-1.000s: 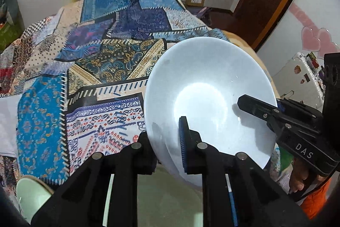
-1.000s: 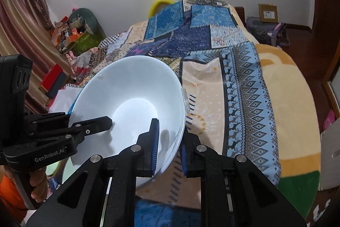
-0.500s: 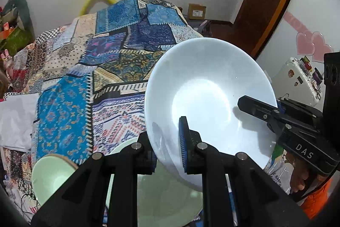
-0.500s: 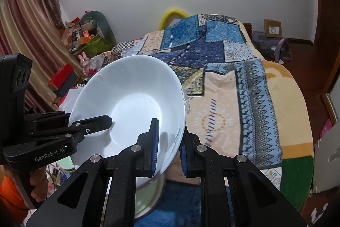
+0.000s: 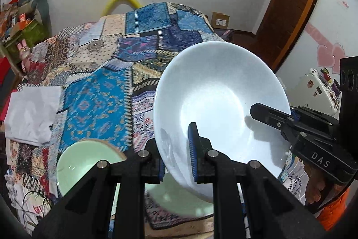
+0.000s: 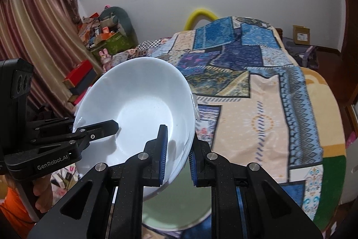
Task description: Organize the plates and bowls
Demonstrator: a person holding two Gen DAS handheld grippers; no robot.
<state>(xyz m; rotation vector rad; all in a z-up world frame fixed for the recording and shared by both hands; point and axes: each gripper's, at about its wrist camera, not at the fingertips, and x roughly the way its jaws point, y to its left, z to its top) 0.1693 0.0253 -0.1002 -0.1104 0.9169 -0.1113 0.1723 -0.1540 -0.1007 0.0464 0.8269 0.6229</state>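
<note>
A tilted white bowl (image 5: 223, 109) hangs in the air above the bed, held by both grippers at opposite sides of its rim. My left gripper (image 5: 176, 156) is shut on the near-left rim, one pad inside and one outside. My right gripper (image 6: 176, 149) is shut on the right rim of the white bowl (image 6: 138, 109) in the same way. Each gripper shows in the other's view: the right gripper (image 5: 268, 118) and the left gripper (image 6: 105, 127). Below the white bowl lie a pale green bowl (image 5: 85, 160) and a pale green plate (image 5: 179, 201), partly hidden by my fingers.
A patchwork blanket (image 5: 98, 100) covers the bed. Folded white cloth (image 5: 31, 111) lies at its left edge. Boxes and clutter (image 6: 100, 37) stand by the curtain (image 6: 33, 26). A wooden door (image 5: 290, 3) is at the right. A person's hand (image 5: 315, 185) holds the right gripper's handle.
Both grippers have pulled back and risen with the white bowl still clamped. The green bowl and green plate have come into view beneath it, and more of the bed and wall shows.
</note>
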